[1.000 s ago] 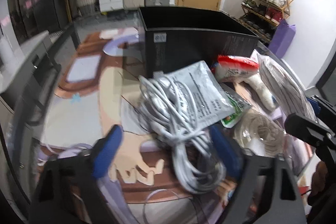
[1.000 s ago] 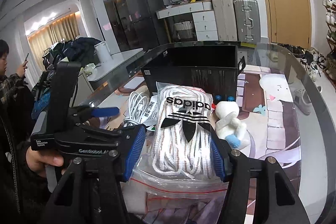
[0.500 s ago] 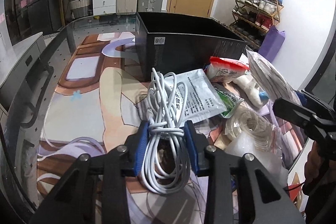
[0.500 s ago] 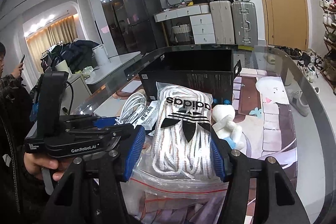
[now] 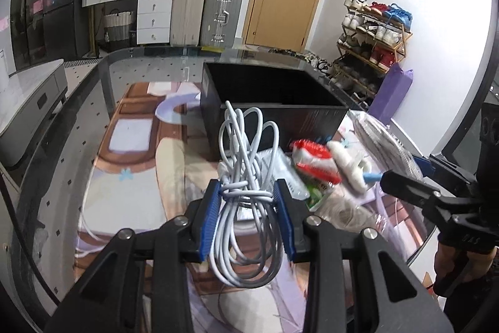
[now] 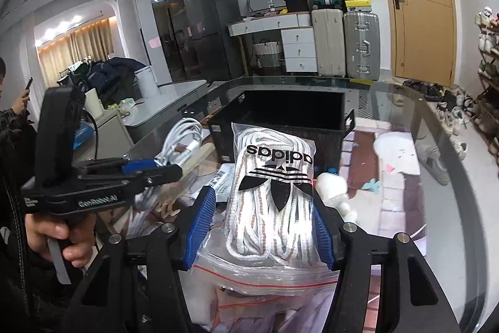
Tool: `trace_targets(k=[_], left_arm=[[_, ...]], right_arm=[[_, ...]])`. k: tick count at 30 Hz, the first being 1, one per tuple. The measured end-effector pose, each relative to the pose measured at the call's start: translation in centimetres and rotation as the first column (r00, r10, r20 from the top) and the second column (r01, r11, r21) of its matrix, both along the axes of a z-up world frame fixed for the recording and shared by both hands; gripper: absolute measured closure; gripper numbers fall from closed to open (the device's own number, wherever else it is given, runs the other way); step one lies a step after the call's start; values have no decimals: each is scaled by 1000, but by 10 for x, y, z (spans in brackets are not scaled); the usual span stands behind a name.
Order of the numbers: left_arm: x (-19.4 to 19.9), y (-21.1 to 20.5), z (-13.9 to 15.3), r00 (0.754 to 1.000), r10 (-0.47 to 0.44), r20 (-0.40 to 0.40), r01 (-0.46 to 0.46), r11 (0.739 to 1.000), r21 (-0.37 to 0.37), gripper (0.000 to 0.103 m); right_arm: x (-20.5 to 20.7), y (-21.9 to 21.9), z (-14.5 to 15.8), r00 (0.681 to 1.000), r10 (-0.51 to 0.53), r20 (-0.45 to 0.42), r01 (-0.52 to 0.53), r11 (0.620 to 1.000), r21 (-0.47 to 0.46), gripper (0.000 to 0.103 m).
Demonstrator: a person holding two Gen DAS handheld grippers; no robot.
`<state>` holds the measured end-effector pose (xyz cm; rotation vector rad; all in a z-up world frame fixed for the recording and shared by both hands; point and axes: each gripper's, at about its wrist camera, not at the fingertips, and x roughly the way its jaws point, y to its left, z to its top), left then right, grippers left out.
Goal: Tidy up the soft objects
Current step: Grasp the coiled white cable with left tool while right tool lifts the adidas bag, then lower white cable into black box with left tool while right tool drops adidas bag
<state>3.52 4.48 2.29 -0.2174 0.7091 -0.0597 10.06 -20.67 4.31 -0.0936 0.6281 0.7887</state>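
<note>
White cable (image 5: 246,198), looped into a loose bundle, sits pinched between the blue pads (image 5: 209,220) of my left gripper (image 5: 248,220) — the fingers press in on the knotted middle, loops standing up above and hanging below. It is lifted off the table, in front of the black box (image 5: 274,102), whose open top shows just behind the upper loops. In the right wrist view the same bundle (image 6: 182,145) shows to the left, held out by the left gripper (image 6: 156,170) beside the box (image 6: 280,120).

My right gripper (image 6: 263,227) has its fingers closed against the sides of a clear bag of white laces (image 6: 274,192) with a black trefoil logo; the bag stands upright between the pads, its top edge reaching the near wall of the box. Under it lies a zip bag (image 6: 265,273) with a red seal line.

On the glass table (image 5: 93,89), right of the cable, lies a small heap: a red-and-white packet (image 5: 315,164), a printed white pouch (image 5: 280,173), a white knotted soft toy (image 5: 349,167) and a bagged coil of pale cord (image 5: 343,208). A printed mat (image 5: 134,164) covers the table under all of it — suitcases (image 5: 205,11) and a shoe rack (image 5: 374,33) stand well behind.
</note>
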Motion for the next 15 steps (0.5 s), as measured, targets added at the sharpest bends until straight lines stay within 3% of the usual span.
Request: trace_targets(k=[15], left_arm=[[46, 0, 28, 998, -40, 41, 40, 999, 3, 70]], right_arm=[[41, 21, 26, 999, -34, 4, 34, 995, -98, 44]])
